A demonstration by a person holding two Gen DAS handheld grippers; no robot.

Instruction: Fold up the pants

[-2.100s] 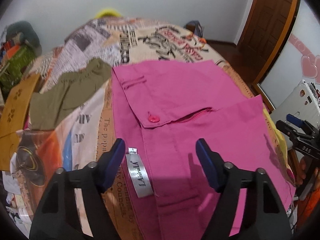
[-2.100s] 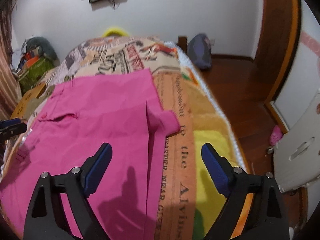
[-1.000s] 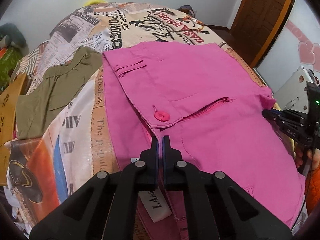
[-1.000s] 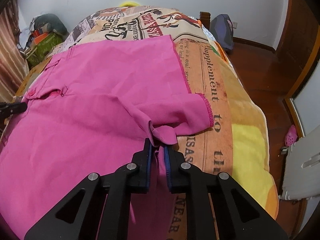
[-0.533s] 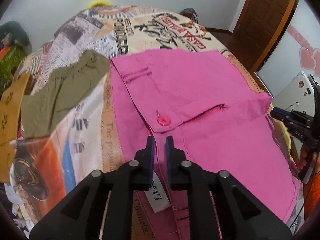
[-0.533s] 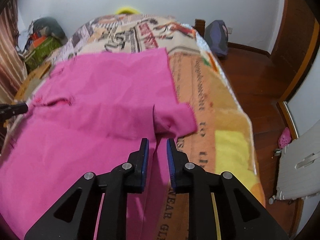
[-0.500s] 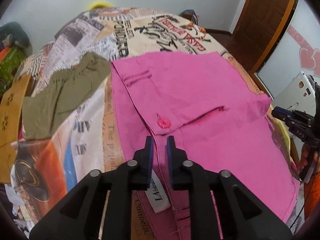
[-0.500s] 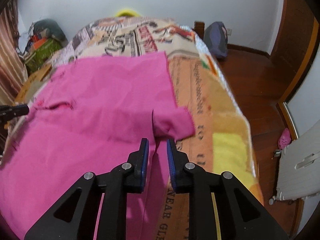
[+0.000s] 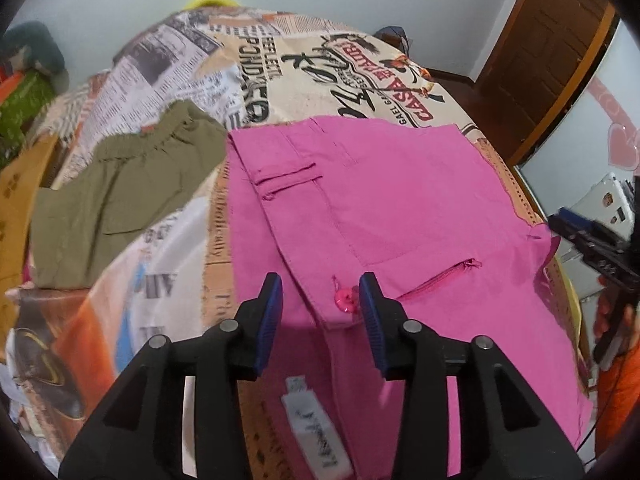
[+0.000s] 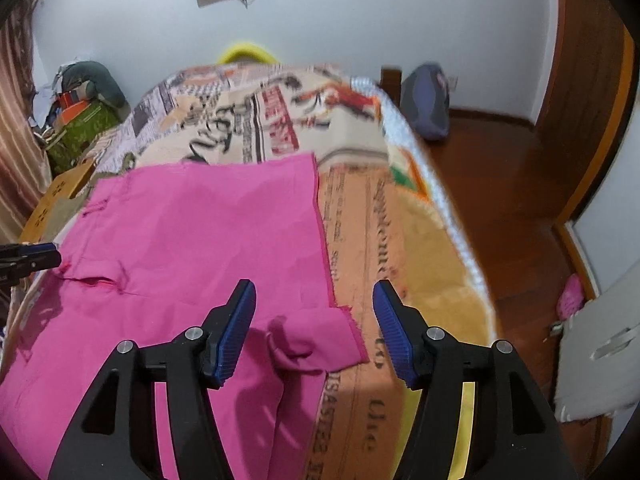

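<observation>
Pink pants (image 9: pixel 384 208) lie spread flat on a bed with a newspaper-print cover (image 9: pixel 280 64). Their waistband, pink button (image 9: pixel 346 300) and white label (image 9: pixel 316 428) are at the left. My left gripper (image 9: pixel 320 312) is open and empty just above the waistband by the button. My right gripper (image 10: pixel 314 332) is open and empty above a small folded-over hem corner (image 10: pixel 316 336) of the pants (image 10: pixel 200 232). Each gripper shows at the edge of the other's view.
Olive green shorts (image 9: pixel 120 196) lie on the bed left of the pants. A cardboard box (image 9: pixel 16 200) and clutter sit at the far left. The bed's right edge (image 10: pixel 452 216) drops to a wooden floor with a dark bag (image 10: pixel 426 104) and a door (image 9: pixel 552 40).
Both grippers were shut on the pink fabric a second ago and have opened, letting it go. The fabric has settled flat with the hem corner folded over.
</observation>
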